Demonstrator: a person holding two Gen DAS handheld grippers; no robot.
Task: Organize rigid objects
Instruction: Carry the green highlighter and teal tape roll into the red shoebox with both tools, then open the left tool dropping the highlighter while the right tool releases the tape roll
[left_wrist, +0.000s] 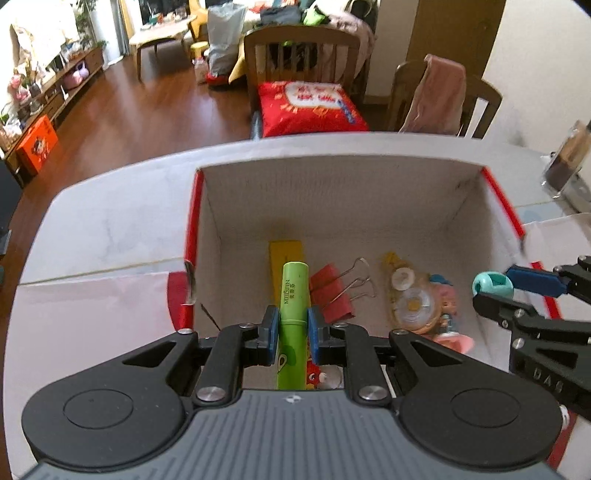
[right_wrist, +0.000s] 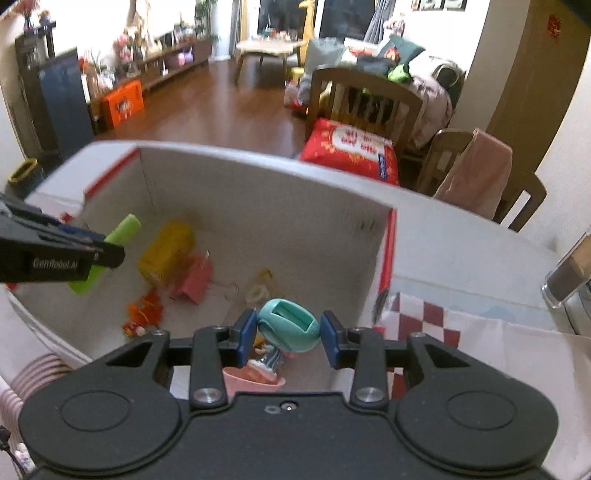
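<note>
Left gripper (left_wrist: 291, 334) clamps green marker (left_wrist: 293, 295), long axis along fingers, over box (left_wrist: 332, 192); right gripper (right_wrist: 288, 338) clamps teal sharpener (right_wrist: 290, 328) near right wall.

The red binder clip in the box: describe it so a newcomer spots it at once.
Look into the open white cardboard box with red edges. On its floor, just right of the green marker that the left gripper holds, lies the red binder clip. Only it has looped silver wire handles.
</note>
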